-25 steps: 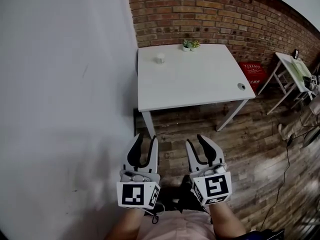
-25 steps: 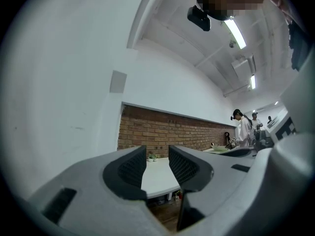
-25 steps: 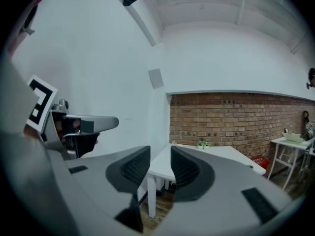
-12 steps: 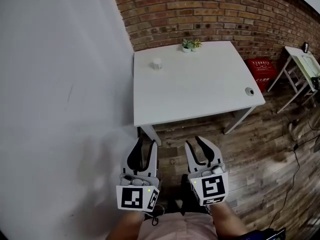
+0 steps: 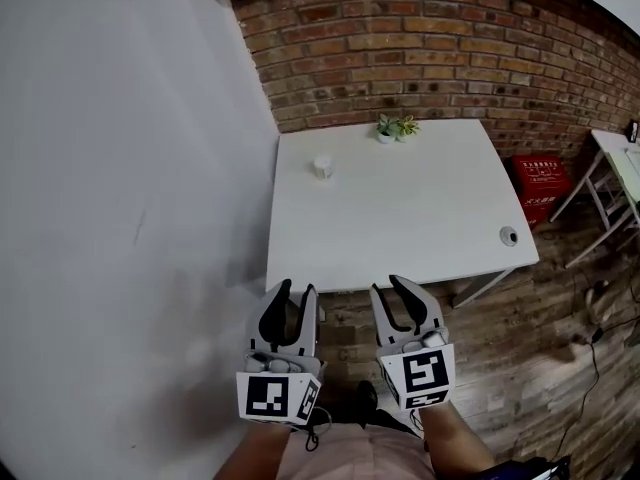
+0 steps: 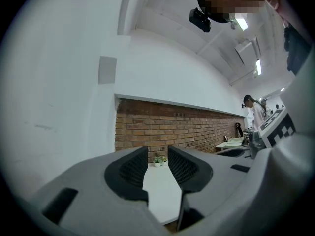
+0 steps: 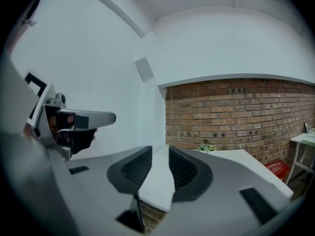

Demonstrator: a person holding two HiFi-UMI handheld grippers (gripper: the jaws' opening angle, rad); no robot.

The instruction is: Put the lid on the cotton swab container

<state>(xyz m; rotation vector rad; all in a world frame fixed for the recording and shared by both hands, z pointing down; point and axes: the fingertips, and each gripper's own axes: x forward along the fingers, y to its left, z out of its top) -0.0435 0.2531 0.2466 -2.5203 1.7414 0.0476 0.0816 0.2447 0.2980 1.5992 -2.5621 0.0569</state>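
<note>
A small white cotton swab container [image 5: 322, 167] stands at the far left of the white table [image 5: 400, 218]. A small round lid-like disc [image 5: 509, 235] lies near the table's right front corner. Both grippers hang in the air short of the table's near edge, side by side. My left gripper [image 5: 297, 290] [image 6: 157, 157] is open, with nothing between its jaws. On my right gripper [image 5: 390, 286] [image 7: 159, 160] the jaws are closing, with a gap still showing and nothing between them.
A small potted plant [image 5: 397, 127] sits at the table's far edge against the brick wall [image 5: 450, 58]. A white wall [image 5: 120, 218] runs along the left. A red crate [image 5: 545, 175] and another white table [image 5: 620, 163] stand on the wooden floor [image 5: 540, 348] at the right.
The table has come closer and lower in the head view; both grippers now reach its front edge. The right jaws have narrowed slightly.
</note>
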